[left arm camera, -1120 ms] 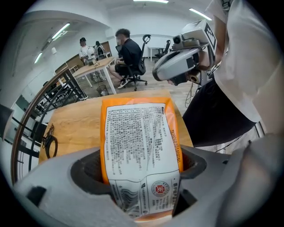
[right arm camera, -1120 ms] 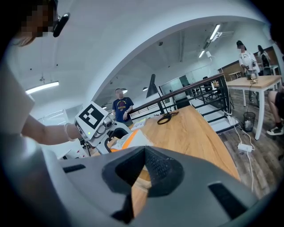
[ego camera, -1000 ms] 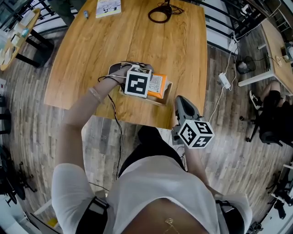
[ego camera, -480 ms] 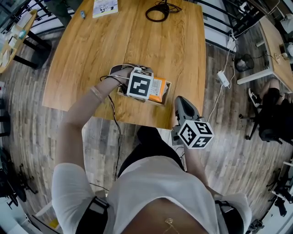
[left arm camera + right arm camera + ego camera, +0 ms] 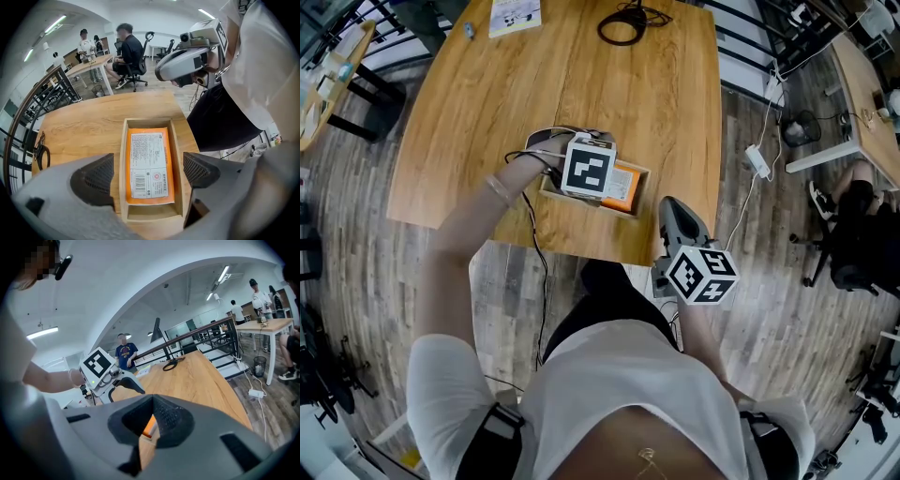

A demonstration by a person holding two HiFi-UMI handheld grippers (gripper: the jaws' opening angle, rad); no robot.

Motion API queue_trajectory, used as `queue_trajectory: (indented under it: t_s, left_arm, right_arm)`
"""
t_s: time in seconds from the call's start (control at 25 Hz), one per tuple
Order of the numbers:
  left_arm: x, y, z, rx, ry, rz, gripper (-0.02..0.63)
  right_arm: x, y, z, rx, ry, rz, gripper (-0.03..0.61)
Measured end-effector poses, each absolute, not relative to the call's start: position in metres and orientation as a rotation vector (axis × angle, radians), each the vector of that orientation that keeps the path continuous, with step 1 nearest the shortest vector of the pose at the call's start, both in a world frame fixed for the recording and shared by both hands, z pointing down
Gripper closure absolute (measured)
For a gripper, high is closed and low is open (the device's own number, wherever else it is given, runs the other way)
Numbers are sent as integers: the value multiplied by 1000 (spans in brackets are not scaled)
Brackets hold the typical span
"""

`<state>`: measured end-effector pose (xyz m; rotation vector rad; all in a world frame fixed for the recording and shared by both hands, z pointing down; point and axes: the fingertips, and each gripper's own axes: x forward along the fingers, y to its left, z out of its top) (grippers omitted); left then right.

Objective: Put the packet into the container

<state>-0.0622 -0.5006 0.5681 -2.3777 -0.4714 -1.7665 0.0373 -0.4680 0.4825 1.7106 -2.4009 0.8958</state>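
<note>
The orange packet (image 5: 148, 164) with its white label lies flat inside the narrow wooden container (image 5: 123, 164) on the table. My left gripper (image 5: 147, 173) hangs just above it. Its jaws are opening wide, one on each side of the container, and the pads (image 5: 93, 178) press on nothing. In the head view the left gripper (image 5: 589, 169) and its marker cube cover part of the container (image 5: 639, 192), and the packet (image 5: 623, 180) shows to their right. My right gripper (image 5: 675, 220) is held off the table's near edge, shut and empty. In its own view the right gripper (image 5: 150, 427) points toward the container.
The wooden table (image 5: 487, 103) carries a coiled black cable (image 5: 628, 21) and a booklet (image 5: 514, 14) at its far end. A white power strip (image 5: 757, 161) lies on the floor to the right. People sit at desks (image 5: 129, 51) beyond the table.
My left gripper has shifted slightly over the container, and the packet now sits squarely inside it. The right gripper has stayed where it was.
</note>
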Motion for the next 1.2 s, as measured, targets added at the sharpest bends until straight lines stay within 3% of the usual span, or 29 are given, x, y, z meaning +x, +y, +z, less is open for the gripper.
queue_trajectory:
  t_s: [0.28, 0.6, 0.72, 0.96, 1.2]
  left_arm:
    - [-64, -499, 563, -2407, -438, -1732, 175]
    - [-51, -522, 548, -2619, -43, -1483, 531]
    - [-50, -528, 538, -2737, 141, -1368, 591]
    - [-61, -539, 525, -2869, 570, -1181, 604]
    - [-83, -549, 480, -2917, 1184, -749, 604]
  right_arm:
    - [35, -466, 485, 1698, -2400, 903, 568]
    - [32, -469, 484, 1676, -2420, 888, 568]
    - [30, -473, 482, 1666, -2432, 870, 568]
    - [24, -479, 478, 1653, -2458, 818, 568]
    - [20, -487, 468, 1667, -2499, 750, 568]
